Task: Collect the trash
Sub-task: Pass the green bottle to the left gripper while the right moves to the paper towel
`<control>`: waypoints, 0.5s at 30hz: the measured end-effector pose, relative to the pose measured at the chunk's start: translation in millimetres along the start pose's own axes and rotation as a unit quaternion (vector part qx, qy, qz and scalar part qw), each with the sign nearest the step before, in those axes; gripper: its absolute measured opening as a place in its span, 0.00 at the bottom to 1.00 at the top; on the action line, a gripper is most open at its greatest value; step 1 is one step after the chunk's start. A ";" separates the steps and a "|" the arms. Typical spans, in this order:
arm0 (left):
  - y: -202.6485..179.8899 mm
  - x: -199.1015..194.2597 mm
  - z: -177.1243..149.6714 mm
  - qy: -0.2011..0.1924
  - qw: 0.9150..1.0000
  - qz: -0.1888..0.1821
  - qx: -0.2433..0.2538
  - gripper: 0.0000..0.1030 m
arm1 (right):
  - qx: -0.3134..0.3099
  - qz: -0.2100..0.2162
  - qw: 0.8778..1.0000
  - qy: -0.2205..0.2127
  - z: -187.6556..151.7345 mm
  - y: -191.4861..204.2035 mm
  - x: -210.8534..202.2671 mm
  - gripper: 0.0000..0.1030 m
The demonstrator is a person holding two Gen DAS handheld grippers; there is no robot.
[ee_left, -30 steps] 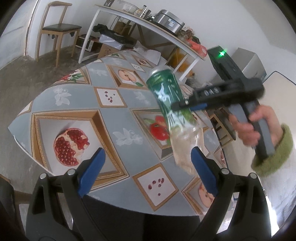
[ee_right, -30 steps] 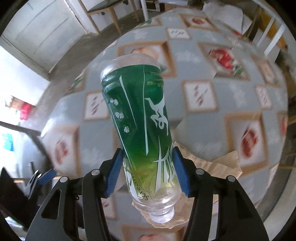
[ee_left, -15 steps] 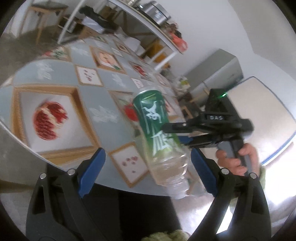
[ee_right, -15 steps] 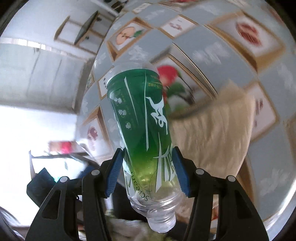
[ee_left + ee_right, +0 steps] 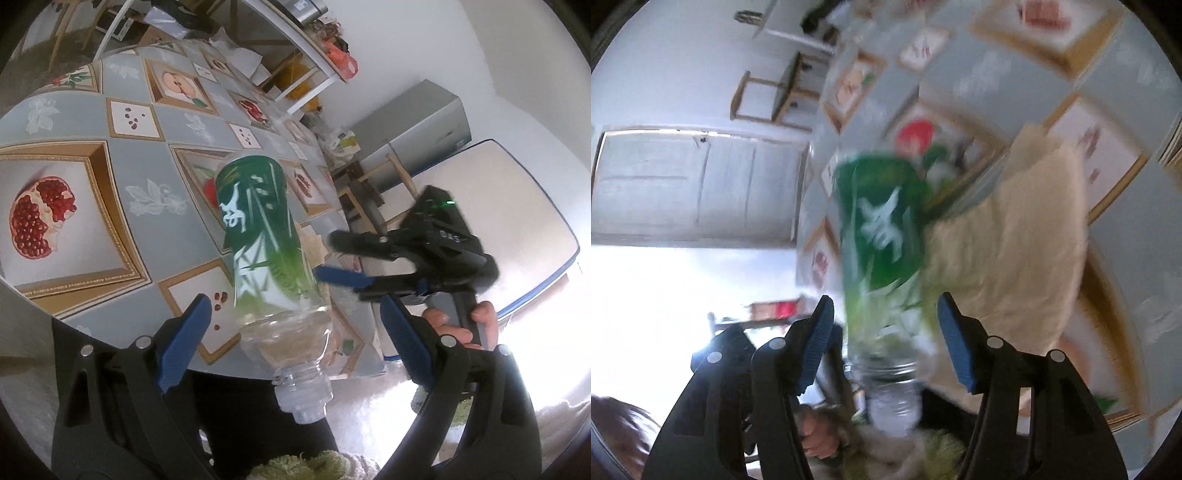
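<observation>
A clear plastic bottle (image 5: pixel 258 240) with a green label hangs neck-down over the near edge of the table (image 5: pixel 110 110). In the left wrist view my right gripper (image 5: pixel 325 258) reaches in from the right at the bottle's side. Its jaws are opening: in the right wrist view the blurred bottle (image 5: pixel 882 229) sits between the blue pads (image 5: pixel 818 332) of the right gripper (image 5: pixel 884 310) with gaps on both sides. My left gripper (image 5: pixel 293 314) is open wide, and the bottle's lower half lies between its fingers without touching them. A tan paper napkin (image 5: pixel 1015 240) lies on the table behind the bottle.
The tablecloth bears fruit pictures, a pomegranate (image 5: pixel 40 218) at the left. Beyond it stand a white shelf table (image 5: pixel 306 55) with clutter, a grey cabinet (image 5: pixel 424 129) and a wooden chair (image 5: pixel 768 96). A person's dark trousers (image 5: pixel 240 424) fill the space under the table edge.
The right gripper rolled and carried the bottle down between the left gripper's fingers. Its pads, tight on the bottle before, now stand apart from it.
</observation>
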State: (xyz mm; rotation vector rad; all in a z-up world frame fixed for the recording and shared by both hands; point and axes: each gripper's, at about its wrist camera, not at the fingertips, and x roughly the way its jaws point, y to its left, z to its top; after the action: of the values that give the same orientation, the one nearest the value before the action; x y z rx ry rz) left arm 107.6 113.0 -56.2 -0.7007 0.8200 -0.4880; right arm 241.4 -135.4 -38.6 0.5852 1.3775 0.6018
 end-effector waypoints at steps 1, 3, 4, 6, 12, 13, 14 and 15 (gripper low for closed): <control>0.1 -1.0 0.1 -0.001 1.000 0.004 0.002 0.86 | -0.012 -0.024 0.999 -0.018 -0.6 0.5 -6.5 0.59; 0.0 0.4 1.4 -0.001 1.000 0.013 0.005 0.86 | -0.030 -0.082 0.995 -0.045 -2.7 -2.3 -16.3 0.62; 0.2 1.2 1.9 -0.001 1.000 0.016 0.005 0.86 | -0.032 -0.104 0.993 -0.048 -4.0 -6.4 -18.0 0.62; 1.4 1.4 2.1 0.000 1.000 0.020 0.007 0.86 | -0.028 -0.130 0.990 -0.046 -5.7 -16.6 -17.9 0.62; 3.1 1.2 3.1 -0.003 0.999 0.042 0.012 0.86 | -0.088 -0.192 0.977 -0.030 -22.9 -19.5 -5.2 0.63; 3.5 0.5 2.7 -0.004 0.999 0.048 0.012 0.86 | -0.108 -0.200 0.973 -0.028 -25.8 -14.4 -0.4 0.65; 4.5 0.2 3.0 -0.005 0.998 0.056 0.013 0.86 | -0.131 -0.209 0.969 -0.026 -28.9 -8.7 4.4 0.68; 5.4 -0.2 3.0 -0.006 0.998 0.063 0.013 0.86 | -0.146 -0.215 0.965 -0.026 -30.7 -4.9 7.4 0.71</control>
State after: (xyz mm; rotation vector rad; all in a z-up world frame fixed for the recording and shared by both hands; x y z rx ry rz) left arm 110.6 117.9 -58.6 -0.6230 0.8407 -0.3800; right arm 211.9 -132.9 -50.5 0.0568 1.2841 0.4204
